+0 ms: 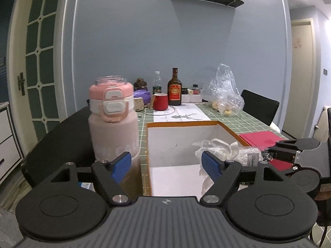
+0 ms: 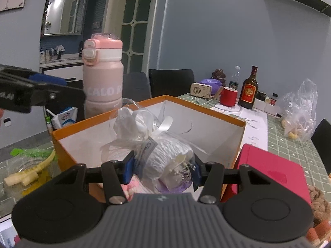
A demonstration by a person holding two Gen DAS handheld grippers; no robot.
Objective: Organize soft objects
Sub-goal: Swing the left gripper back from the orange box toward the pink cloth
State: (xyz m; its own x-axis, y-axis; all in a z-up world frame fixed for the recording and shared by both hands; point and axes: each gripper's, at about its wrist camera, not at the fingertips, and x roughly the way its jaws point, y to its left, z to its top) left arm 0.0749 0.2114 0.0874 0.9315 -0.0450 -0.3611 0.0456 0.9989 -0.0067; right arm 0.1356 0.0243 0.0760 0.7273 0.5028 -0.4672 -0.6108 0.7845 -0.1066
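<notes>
Nearest us, our right gripper [image 2: 163,170] clasps a white wrapped bundle [image 2: 165,157] by its lower end, held over the near edge of the orange box [image 2: 206,108]. Our left gripper [image 1: 166,163] has its jaws spread wide with nothing between them, at the box's near left corner. Just beyond, a pink bottle [image 1: 112,124] stands upright against the box's left wall. At the table's [image 1: 244,119] far edge stand a red mug [image 1: 160,101] and a brown bottle [image 1: 174,88].

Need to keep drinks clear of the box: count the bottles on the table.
3. The pink bottle stands left of the orange box. A clear plastic bottle and a brown liquor bottle stand at the far end. More may be hidden.
</notes>
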